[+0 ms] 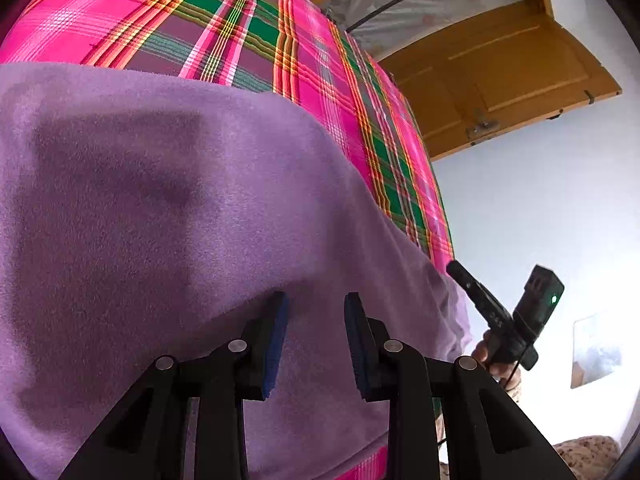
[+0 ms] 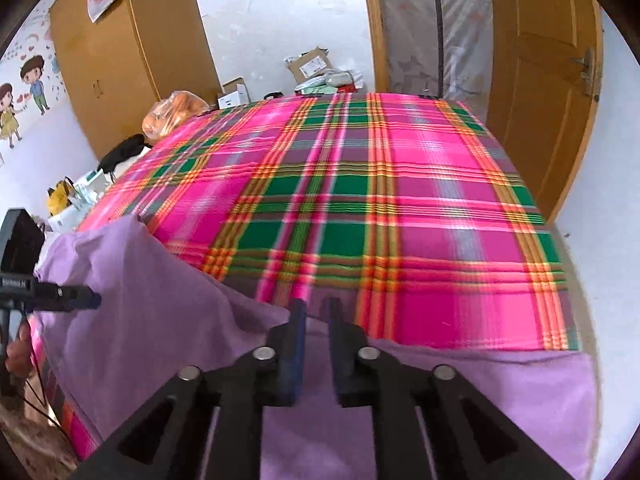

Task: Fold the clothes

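A purple fleece garment (image 1: pixel 168 208) lies spread on the near part of a pink and green plaid bed cover (image 1: pixel 248 28). My left gripper (image 1: pixel 316 312) hovers just above the garment, open, with nothing between its blue pads. A hand holds my right gripper (image 1: pixel 476 292) at the garment's right edge. In the right wrist view, my right gripper (image 2: pixel 316 312) sits over the far edge of the purple garment (image 2: pixel 160 312). Its jaws stand narrowly apart, and fabric shows below the gap. My left gripper (image 2: pixel 76 294) appears at the far left over the garment.
The plaid bed cover (image 2: pixel 380 200) stretches away beyond the garment. Wooden doors (image 2: pixel 540 80) stand to the right and a wooden wardrobe (image 2: pixel 112 52) to the left. Boxes (image 2: pixel 312 64) and an orange bag (image 2: pixel 176 112) sit past the bed's far edge. A white wall (image 1: pixel 540 216) lies right.
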`<state>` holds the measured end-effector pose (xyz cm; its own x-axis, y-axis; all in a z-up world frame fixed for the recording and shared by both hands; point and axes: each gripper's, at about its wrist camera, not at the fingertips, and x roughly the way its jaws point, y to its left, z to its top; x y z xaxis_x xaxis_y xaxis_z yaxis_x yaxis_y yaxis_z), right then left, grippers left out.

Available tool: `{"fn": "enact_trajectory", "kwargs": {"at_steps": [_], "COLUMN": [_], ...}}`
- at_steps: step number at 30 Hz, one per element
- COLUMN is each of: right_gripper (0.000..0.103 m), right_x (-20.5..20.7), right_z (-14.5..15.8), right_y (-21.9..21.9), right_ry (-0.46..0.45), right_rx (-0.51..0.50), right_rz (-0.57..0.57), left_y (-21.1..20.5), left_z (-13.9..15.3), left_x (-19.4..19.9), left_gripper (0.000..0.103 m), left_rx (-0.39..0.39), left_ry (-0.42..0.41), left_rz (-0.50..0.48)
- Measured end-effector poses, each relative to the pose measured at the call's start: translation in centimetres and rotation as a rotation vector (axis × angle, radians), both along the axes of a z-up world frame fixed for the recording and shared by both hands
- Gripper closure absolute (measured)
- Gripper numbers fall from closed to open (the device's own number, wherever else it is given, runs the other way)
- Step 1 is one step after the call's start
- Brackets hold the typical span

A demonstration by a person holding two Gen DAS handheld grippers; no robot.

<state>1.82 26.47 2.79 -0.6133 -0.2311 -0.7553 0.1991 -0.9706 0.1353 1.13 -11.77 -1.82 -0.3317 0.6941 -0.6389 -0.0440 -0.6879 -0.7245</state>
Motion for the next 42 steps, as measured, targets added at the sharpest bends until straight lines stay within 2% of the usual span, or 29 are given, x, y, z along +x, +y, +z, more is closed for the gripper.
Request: {"fn": "enact_trajectory", "kwargs": {"at_steps": [3,4,9,14,16,19,20,21,24,28,37,39,42], "right_gripper": [0.072,0.072,0.069,0.069,0.069,0.077,0.089,0.095,0.101,0.102,0.1,0.093,0.09], "right_x": [0.2,0.2,0.5,0.6,0.2,0.3,0.3,0.4,0.5,0.0,-0.9,-0.9,-0.4], "right_z": [-0.9,-1.4,-2.1,-2.0,-2.0,-2.0,-2.0,-2.0,-1.8,-0.7,-2.0,-1.8,-1.3], "right_y": [-0.7,-1.0,-2.4,-2.8,-2.4,-2.5,-2.6,-2.9,-2.8,-0.8,-0.4,0.0,0.3], "right_ry": [-0.042,-0.061,-0.04,-0.031,-0.042,-0.04,-0.038,-0.029,-0.015,0.044,-0.005,-0.007,0.005], "right_rx": [0.043,0.062,0.165,0.192,0.155,0.137,0.134,0.146,0.156,0.118,0.1,0.091,0.097], "right_rz": [0.044,0.063,0.095,0.104,0.096,0.11,0.119,0.129,0.115,-0.012,-0.049,-0.059,-0.104], "left_y": [-0.2,-0.2,-0.3,-0.1,0.0,0.2,0.2,0.3,0.4,0.5,0.3,0.3,0.3], "left_z": [0.0,0.0,0.0,-0.1,0.0,0.1,0.1,0.1,0.2,0.1,-0.3,-0.3,-0.3], "left_x": [0.1,0.1,0.3,0.4,0.4,0.3,0.2,0.2,0.2,0.0,-0.2,-0.2,-0.1], "left_gripper": [0.073,0.073,0.073,0.073,0.073,0.073,0.073,0.073,0.073,0.073,0.073,0.073,0.073], "left_rx": [0.002,0.002,0.004,0.007,0.007,0.006,0.005,0.005,0.003,0.007,0.02,0.02,0.011], "left_ry": [0.001,0.001,0.004,0.005,0.005,0.004,0.003,0.003,0.004,0.003,-0.002,-0.001,0.003], "left_rz": [0.001,0.002,0.008,0.014,0.015,0.017,0.017,0.017,0.018,0.022,0.025,0.025,0.025]}}
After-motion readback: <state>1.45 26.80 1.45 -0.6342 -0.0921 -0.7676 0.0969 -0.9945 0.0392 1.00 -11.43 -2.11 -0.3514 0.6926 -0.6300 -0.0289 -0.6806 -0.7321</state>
